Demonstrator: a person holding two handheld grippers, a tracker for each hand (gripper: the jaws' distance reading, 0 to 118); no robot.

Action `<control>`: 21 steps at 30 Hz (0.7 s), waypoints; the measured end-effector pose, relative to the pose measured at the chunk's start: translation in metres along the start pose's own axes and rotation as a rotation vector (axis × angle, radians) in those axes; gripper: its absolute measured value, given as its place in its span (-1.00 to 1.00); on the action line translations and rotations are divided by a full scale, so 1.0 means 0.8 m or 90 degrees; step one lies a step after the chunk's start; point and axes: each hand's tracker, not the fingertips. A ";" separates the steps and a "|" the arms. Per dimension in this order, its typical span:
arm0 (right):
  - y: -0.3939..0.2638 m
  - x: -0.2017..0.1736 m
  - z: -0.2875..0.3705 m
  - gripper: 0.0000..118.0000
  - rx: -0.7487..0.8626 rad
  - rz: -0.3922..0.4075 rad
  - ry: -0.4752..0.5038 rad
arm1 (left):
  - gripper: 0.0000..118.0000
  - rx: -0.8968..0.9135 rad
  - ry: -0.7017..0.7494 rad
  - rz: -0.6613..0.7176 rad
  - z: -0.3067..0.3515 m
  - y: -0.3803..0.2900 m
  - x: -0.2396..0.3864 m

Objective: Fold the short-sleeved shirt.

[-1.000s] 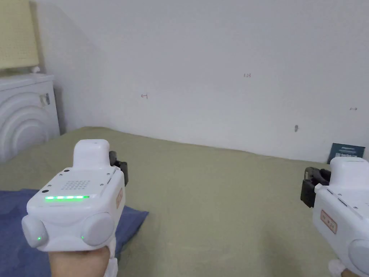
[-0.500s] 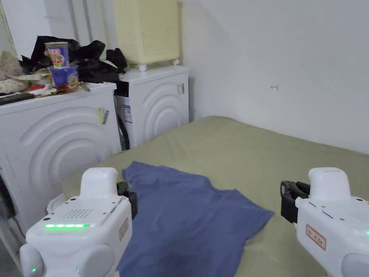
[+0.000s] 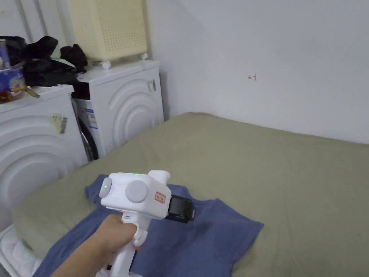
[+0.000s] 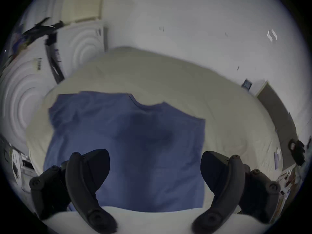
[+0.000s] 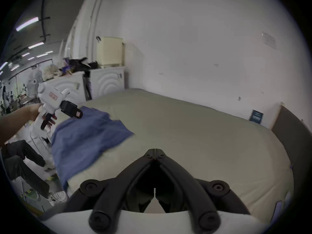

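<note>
We observed the right gripper (image 5: 154,150) nearest its own camera, jaws clenched together with nothing between them, above bare bedding. The left gripper (image 4: 155,168) had its jaws spread wide and empty, hovering above the blue short-sleeved shirt (image 4: 128,144). In the head view, a hand (image 3: 108,234) held that gripper over the garment. The short-sleeved shirt lay spread and somewhat rumpled at the near-left corner of the olive-covered bed (image 3: 274,173), its lower part hanging over the edge. Beyond the bed stood two white washing machines (image 3: 119,104), a cream crate (image 3: 108,29) atop the farther one, against the white wall (image 3: 270,54).
</note>
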 end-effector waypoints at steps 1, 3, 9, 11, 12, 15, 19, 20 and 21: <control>-0.008 0.007 0.001 -1.00 -0.013 -0.007 -0.004 | 0.91 -0.028 -0.004 -0.004 -0.025 0.005 0.003; -0.027 0.020 -0.004 -1.00 -0.049 -0.018 -0.018 | 0.91 -0.069 -0.001 0.020 -0.074 0.004 0.014; -0.070 0.038 -0.018 -1.00 -0.108 -0.043 -0.026 | 0.89 -0.124 -0.026 0.033 -0.154 -0.026 0.039; -0.077 0.031 -0.020 -1.00 -0.116 -0.027 -0.026 | 0.81 -0.122 0.017 -0.010 -0.161 -0.038 0.040; -0.079 0.026 -0.019 -1.00 -0.119 -0.016 -0.026 | 0.72 -0.102 0.032 -0.027 -0.159 -0.042 0.045; -0.088 0.028 -0.019 -1.00 -0.117 -0.024 -0.010 | -1.00 -0.066 0.022 -0.041 -0.132 -0.031 0.051; -0.092 0.025 -0.007 -1.00 -0.107 -0.051 0.001 | -1.00 -0.034 -0.017 -0.038 -0.100 -0.011 0.054; -0.091 0.025 -0.001 -1.00 -0.102 -0.053 -0.003 | -1.00 -0.021 -0.019 -0.051 -0.089 -0.004 0.059; -0.091 0.027 0.006 -1.00 -0.096 -0.057 -0.006 | -1.00 -0.008 -0.018 -0.080 -0.078 0.003 0.069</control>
